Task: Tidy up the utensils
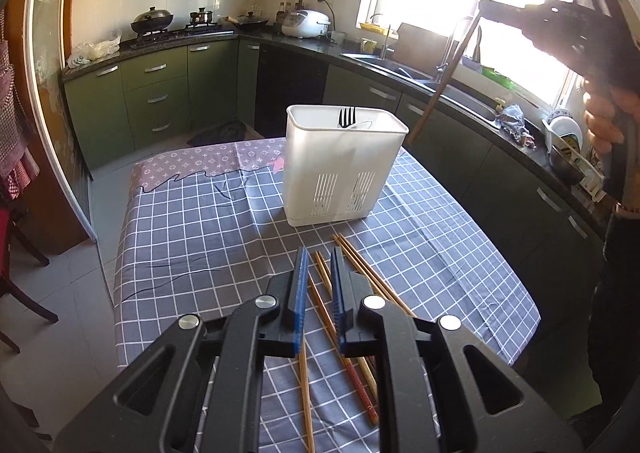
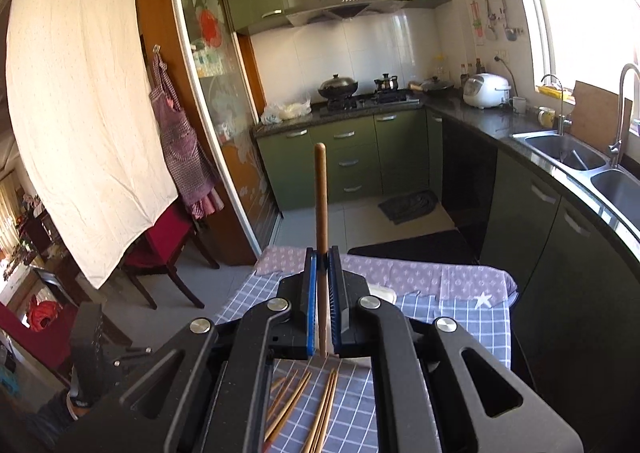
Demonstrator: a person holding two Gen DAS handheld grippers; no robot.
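Note:
A white utensil holder [image 1: 344,165] stands on the checked tablecloth [image 1: 208,229], with a black fork [image 1: 347,117] upright in it. Several wooden chopsticks [image 1: 356,273] lie loose on the cloth below my left gripper [image 1: 320,285], which is open, empty and hovers just above them. My right gripper [image 2: 323,285] is shut on one wooden chopstick [image 2: 320,197]. In the left wrist view that gripper [image 1: 484,5] is high at the upper right, and its chopstick [image 1: 444,81] slants down toward the holder's right rim. More loose chopsticks [image 2: 316,405] lie under the right gripper.
Green cabinets and a dark counter [image 1: 420,69] wrap the room behind and right of the table. A double sink [image 2: 580,161] is at the right. A red chair [image 2: 168,241] stands left of the table. The table's edges drop off left and right.

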